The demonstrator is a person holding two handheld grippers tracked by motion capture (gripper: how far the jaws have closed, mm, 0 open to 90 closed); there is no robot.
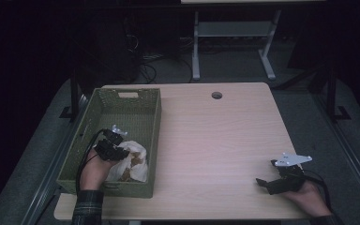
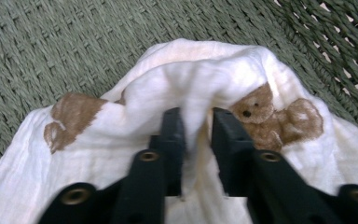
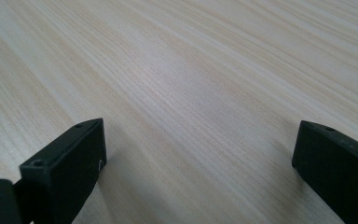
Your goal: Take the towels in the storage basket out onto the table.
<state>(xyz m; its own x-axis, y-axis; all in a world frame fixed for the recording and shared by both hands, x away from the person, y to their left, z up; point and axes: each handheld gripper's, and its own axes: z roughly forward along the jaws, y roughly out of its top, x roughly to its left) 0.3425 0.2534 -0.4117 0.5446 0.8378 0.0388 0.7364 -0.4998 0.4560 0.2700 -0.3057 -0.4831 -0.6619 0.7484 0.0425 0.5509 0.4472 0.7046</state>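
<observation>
A white cloth (image 1: 132, 161) printed with brown teddy bears lies crumpled in the near end of a green woven basket (image 1: 152, 119). My left gripper (image 1: 120, 153) is down in the basket, shut on a raised fold of the cloth (image 2: 186, 79); in the left gripper view the fold runs between the two black jaws, my left gripper (image 2: 196, 116) pinching it. My right gripper (image 1: 263, 182) rests low over the bare wooden table (image 1: 215, 140) at the near right. In the right gripper view my right gripper (image 3: 198, 140) is open, jaws far apart with only wood grain between them.
The basket stands at the table's left side with a handle cut-out (image 1: 128, 95) in its far wall. A round cable hole (image 1: 216, 95) sits near the table's far edge. Beyond the table stand white desk legs (image 1: 196, 47) and cables on a dark floor.
</observation>
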